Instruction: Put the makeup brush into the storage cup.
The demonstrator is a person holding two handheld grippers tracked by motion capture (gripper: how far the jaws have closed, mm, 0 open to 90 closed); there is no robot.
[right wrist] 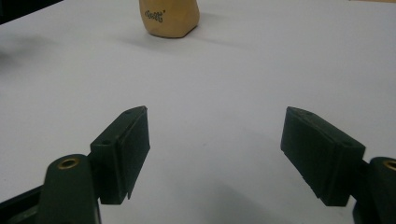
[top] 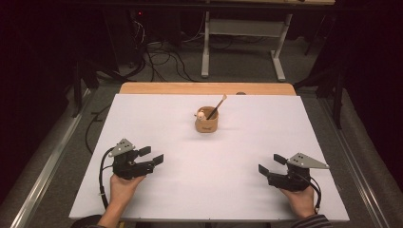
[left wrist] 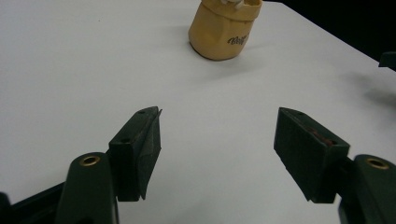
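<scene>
A tan cup (top: pixel 206 122) stands near the middle of the white table (top: pixel 161 118), a bit toward the far side. A thin stick (top: pixel 217 106) leans out of it and a small white thing lies inside. My left gripper (top: pixel 151 155) rests at the near left, open, nothing between its jaws. Open too is my right gripper (top: pixel 269 164), at the near right with empty jaws. In the left gripper view (left wrist: pixel 217 133) the cup (left wrist: pixel 223 30) stands ahead, slightly right. From the right gripper (right wrist: pixel 215 135) the cup (right wrist: pixel 169 17) sits ahead, slightly left.
A wooden strip (top: pixel 207 88) runs along the table's far edge. Beyond it stand a white desk frame (top: pixel 242 42) and cables on the grey floor. A metal rail (top: pixel 47 161) lies left of the table.
</scene>
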